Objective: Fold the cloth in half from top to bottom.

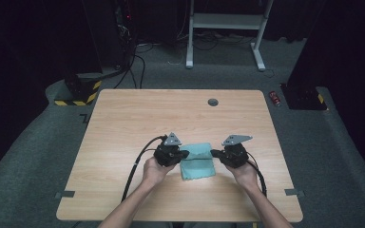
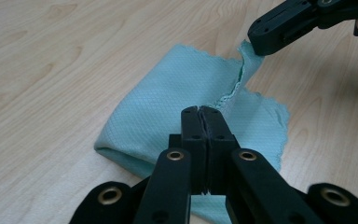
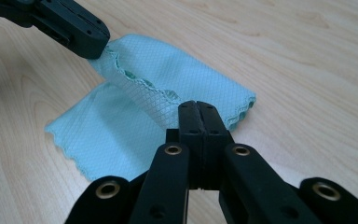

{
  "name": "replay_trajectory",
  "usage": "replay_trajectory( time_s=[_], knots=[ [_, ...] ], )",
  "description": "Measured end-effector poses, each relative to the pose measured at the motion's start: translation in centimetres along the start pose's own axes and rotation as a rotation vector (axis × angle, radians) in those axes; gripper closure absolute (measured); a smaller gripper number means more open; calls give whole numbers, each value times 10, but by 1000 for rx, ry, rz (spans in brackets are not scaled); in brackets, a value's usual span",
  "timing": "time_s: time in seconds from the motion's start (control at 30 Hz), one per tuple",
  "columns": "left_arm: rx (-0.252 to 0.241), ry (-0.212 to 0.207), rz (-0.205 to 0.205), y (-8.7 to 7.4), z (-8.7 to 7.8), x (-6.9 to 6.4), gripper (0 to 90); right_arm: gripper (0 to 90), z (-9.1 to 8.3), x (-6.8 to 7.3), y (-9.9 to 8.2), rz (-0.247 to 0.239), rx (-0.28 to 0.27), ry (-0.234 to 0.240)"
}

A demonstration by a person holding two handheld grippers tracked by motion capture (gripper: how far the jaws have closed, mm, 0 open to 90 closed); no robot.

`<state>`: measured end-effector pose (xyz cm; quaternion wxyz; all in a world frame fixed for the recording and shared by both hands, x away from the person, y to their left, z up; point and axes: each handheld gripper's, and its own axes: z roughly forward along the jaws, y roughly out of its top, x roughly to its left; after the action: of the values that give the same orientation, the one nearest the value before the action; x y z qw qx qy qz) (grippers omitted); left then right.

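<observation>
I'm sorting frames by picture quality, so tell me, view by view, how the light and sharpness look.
High view: the table is evenly lit with dark surroundings, the image soft, the teal cloth small. Left gripper view: the cloth weave is crisp, the left gripper sharp, the nearest linkage blurring. Right gripper view: bright wood, the right gripper sharp, no harsh glare.

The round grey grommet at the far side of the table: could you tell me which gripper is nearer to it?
Left, slightly. The left gripper pinches the cloth's left edge, the right gripper its right edge; the grommet lies beyond both.
</observation>
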<state>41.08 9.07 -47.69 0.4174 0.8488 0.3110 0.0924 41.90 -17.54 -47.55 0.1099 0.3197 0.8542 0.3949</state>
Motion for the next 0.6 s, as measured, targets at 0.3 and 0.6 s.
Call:
replay_trajectory(
  time_s=[0.3, 0.6],
  knots=[
    [23, 1, 17, -15, 2, -12, 890, 900, -1, 10, -13, -23, 11, 9],
    [28, 6, 30, -20, 2, -16, 890, 900, 2, 14, -22, -24, 29, 12]
  ],
)
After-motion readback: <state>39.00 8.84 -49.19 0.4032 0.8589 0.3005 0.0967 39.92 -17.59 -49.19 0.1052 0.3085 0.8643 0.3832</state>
